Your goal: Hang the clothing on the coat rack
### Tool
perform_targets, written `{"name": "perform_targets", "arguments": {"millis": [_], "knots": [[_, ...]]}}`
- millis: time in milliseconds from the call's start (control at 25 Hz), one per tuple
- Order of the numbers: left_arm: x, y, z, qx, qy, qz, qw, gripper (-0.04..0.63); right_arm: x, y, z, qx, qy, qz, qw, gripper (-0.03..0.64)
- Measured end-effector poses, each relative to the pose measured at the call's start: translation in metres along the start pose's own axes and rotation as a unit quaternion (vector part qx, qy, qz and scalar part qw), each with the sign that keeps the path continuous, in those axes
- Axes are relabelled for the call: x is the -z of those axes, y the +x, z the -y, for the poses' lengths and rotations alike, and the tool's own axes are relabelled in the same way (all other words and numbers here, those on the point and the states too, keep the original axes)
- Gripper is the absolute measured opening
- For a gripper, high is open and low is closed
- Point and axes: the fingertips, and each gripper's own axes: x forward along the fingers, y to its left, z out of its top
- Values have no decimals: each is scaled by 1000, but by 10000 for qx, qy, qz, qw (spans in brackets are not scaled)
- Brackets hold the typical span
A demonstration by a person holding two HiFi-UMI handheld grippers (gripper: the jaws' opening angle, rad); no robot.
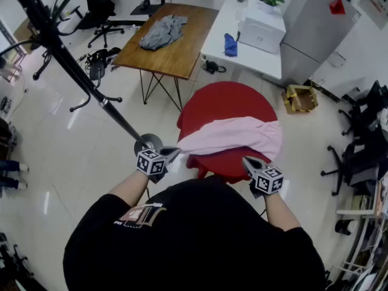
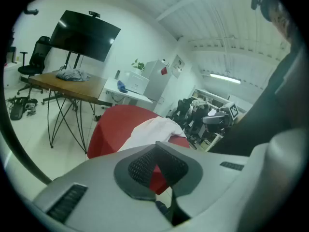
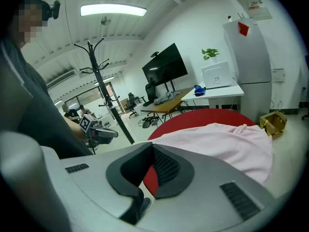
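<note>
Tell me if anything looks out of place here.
Clothes lie loose instead of hanging: a pink garment draped across the red table, a grey garment crumpled on the wooden table beyond. Nothing looks spilled or broken.

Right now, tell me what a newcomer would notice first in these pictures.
A bright red round table fills the middle of the floor, with a pink garment draped over its near side. A black coat rack slants across the upper left. The left gripper and right gripper, both shut, are poised at the table's near edge.
</note>
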Motion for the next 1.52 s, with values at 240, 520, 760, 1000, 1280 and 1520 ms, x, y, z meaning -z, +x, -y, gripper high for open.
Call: {"name": "perform_targets", "arguments": {"millis": [240,520,760,1000,1280,1520], "knots": [[2,21,-59,-521,-149,-256,9982,3,-21,16,-9,-82,-185,37,9998,0],[27,46,-96,-643,-598,-1043,9907,225,-15,9,-20,-17,-150,-112,9998,0],[54,64,-118,-612,-925,-1466,9830,299,-8,-11,-13,224,-148,-167,9995,0],[53,84,-104,33,-1126,-1430,9833,311,-12,-35,-1,522,-46,-109,9986,0],[52,99,-86,191,-868,-1563,9837,205,-6,-43,14,623,17,-48,9980,0],[16,92,-49,549,91,-1247,9906,23,-16,-42,20,598,34,219,9980,0]]}}
